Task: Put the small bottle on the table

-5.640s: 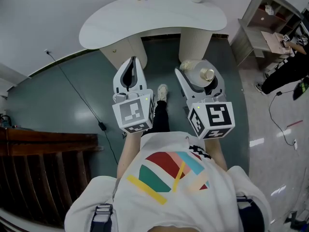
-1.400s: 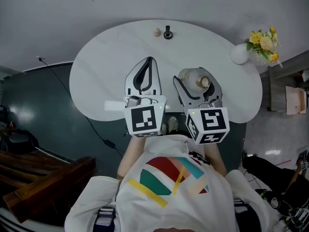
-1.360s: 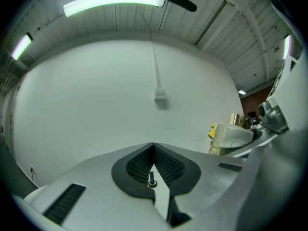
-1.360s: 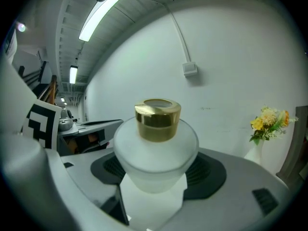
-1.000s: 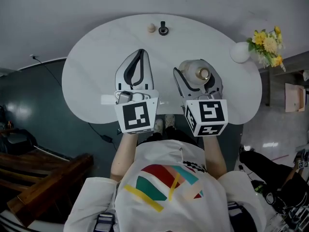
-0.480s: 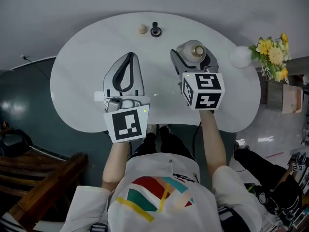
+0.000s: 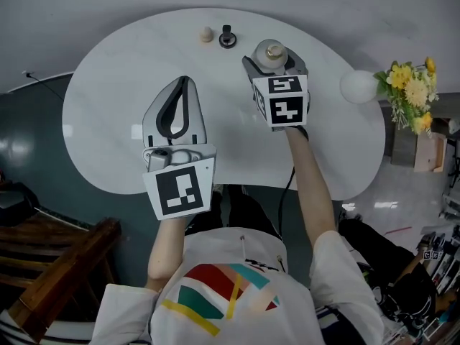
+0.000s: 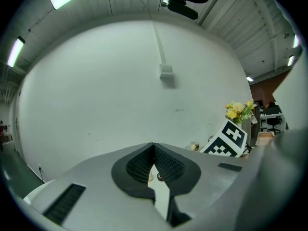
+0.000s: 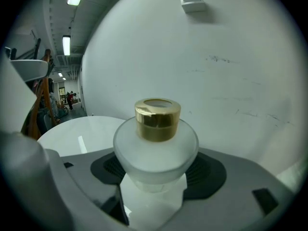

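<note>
The small bottle (image 7: 272, 53) is frosted white glass with a gold collar (image 9: 157, 115). My right gripper (image 7: 273, 57) is shut on it and holds it upright over the far part of the white table (image 7: 115, 121). In the right gripper view the bottle (image 9: 155, 150) sits between the dark pads, its base hidden. My left gripper (image 7: 177, 113) is shut and holds nothing, hovering over the table's near left half. The left gripper view shows its pads (image 8: 166, 167) meeting.
A small black object (image 7: 228, 37) and a beige ball (image 7: 207, 34) sit at the table's far edge, just left of the bottle. A round white vase (image 7: 357, 86) with yellow flowers (image 7: 410, 92) stands at the right end. A grey wall lies behind.
My right gripper has carried the bottle forward, away from the person toward the table's far edge. The left gripper has stayed shut and drifted slightly left.
</note>
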A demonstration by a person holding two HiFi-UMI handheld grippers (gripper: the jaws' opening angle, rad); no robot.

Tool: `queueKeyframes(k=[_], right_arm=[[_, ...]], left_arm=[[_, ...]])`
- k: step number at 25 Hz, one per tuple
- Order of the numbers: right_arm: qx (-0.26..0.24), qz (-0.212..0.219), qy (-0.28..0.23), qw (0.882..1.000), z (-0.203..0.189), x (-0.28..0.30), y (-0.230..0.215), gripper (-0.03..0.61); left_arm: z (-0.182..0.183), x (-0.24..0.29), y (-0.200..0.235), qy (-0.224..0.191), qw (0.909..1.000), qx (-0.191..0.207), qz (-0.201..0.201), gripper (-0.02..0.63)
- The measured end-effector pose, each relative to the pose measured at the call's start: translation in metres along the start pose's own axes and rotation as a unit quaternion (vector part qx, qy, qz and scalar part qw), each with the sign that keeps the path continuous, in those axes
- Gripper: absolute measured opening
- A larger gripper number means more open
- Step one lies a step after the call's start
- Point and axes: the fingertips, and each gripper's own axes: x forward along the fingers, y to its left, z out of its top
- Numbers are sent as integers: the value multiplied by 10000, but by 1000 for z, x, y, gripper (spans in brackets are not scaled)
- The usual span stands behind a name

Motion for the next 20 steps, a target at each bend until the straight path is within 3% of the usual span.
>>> queueKeyframes(k=[4, 20], right_arm=[[-198, -73, 127, 9997, -6, 24, -5, 342], [45, 116, 624, 9980, -38, 97, -24, 342]], left_arm=[[-15, 3, -2, 150, 9998, -82, 34, 16], [-75, -7, -4, 936, 9955, 38, 138, 15]])
